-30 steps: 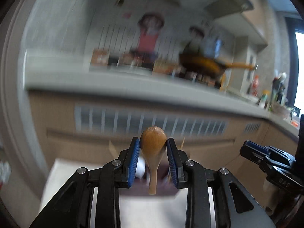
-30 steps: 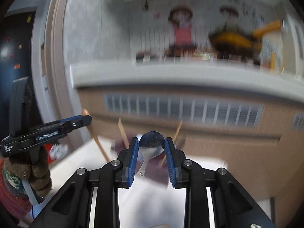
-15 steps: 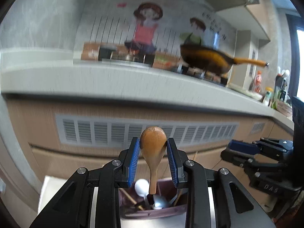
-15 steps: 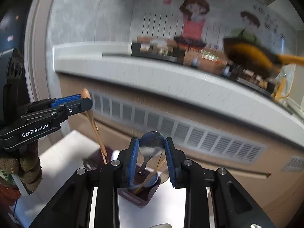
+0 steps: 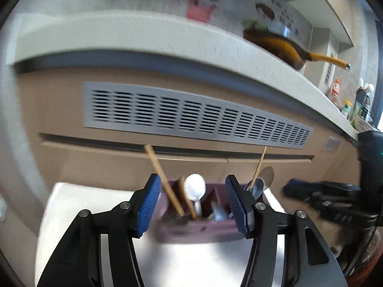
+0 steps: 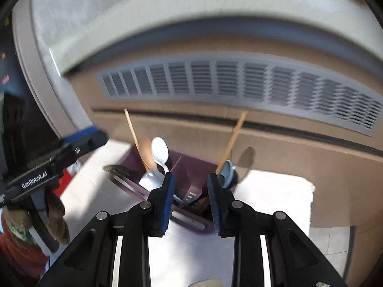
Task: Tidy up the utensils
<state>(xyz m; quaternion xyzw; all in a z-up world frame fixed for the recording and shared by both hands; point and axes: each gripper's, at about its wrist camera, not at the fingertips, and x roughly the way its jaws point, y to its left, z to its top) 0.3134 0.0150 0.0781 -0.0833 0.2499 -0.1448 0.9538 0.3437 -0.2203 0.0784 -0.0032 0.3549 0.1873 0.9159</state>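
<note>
A maroon utensil holder (image 5: 191, 229) stands on a white table, also in the right wrist view (image 6: 189, 222). It holds a wooden spoon (image 6: 147, 153), a white spoon (image 5: 195, 189), metal spoons (image 5: 259, 186) and wooden chopsticks (image 5: 162, 179). My left gripper (image 5: 191, 205) is open and empty just in front of the holder. My right gripper (image 6: 190, 201) is open and empty above the holder's near side. The left gripper also shows at the left of the right wrist view (image 6: 79, 141).
The white table (image 5: 191, 263) ends at a wooden cabinet front with a grey vent grille (image 5: 191, 117). A pale counter edge (image 5: 143, 35) runs above it. A person's gloved hand (image 6: 55, 217) holds the left gripper.
Both grippers have opened. The wooden spoon left my left gripper and the metal spoon left my right gripper; both now stand in the holder. Both cameras tilted down toward the holder.
</note>
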